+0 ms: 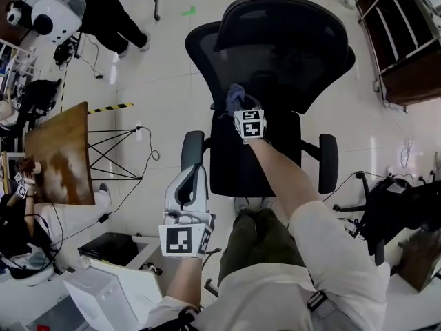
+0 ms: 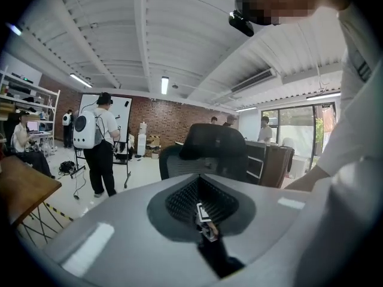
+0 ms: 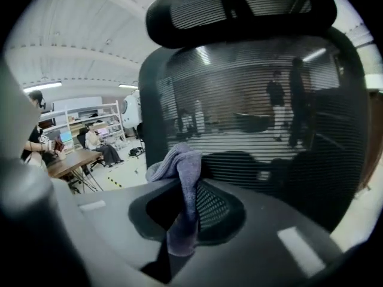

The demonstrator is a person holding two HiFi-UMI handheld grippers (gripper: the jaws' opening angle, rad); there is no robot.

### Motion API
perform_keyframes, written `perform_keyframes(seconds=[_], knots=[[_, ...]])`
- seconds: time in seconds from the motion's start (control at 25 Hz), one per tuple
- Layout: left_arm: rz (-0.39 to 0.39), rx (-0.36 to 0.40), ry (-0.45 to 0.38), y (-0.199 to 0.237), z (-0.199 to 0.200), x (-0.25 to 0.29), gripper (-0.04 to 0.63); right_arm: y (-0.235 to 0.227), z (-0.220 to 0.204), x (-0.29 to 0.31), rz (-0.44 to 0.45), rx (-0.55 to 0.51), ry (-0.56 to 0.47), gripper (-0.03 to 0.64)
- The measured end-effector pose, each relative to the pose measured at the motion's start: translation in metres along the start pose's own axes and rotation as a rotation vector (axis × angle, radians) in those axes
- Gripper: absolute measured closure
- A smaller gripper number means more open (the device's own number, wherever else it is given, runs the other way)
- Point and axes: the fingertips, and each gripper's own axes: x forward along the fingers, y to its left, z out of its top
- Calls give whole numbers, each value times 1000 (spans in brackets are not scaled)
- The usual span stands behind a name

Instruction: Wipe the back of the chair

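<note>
The chair [image 1: 256, 158] stands on the pale floor directly ahead of us, seat nearest and backrest [image 1: 289, 61] beyond. It is black, with a mesh backrest we can see through in the right gripper view and a curved headrest [image 3: 239, 8] on top. Padded armrests [image 1: 329, 161] flank the seat.

A wooden table [image 1: 58, 154] on thin dark legs stands well to the left. A dark cabinet [image 1: 406, 43] occupies the far right corner.

The right arm is extended forward over the seat. It carries the right gripper [image 1: 240, 107] up to the lower part of the mesh backrest. The left arm is bent and held low, with the left gripper [image 1: 193, 172] over the chair's left armrest – its view looks across the room at the chair and at standing people.

Jaw states:
- Right gripper: jaws closed on the cloth [image 3: 179, 172].
- Left gripper: jaws together, nothing held.

The cloth is a soft blue-grey ribbed textile. It bunches above the jaws and lies in front of the mesh – we cannot confirm contact.
</note>
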Motion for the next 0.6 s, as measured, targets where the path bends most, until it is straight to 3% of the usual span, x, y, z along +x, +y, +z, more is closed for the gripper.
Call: perform_keyframes(seconds=[0.24, 0.36, 0.48, 0.6], knots=[[-116, -50, 3, -19, 19, 29, 541, -175, -21, -87, -287, 124, 52, 572], [-174, -65, 31, -45, 9, 56, 541, -239, -23, -120, -352, 150, 54, 572], [-206, -78, 60, -62, -4, 68, 541, -247, -12, -130, -345, 206, 12, 572], [-200, -80, 62, -68, -11, 70, 541, -203, -5, -121, -255, 197, -42, 572]])
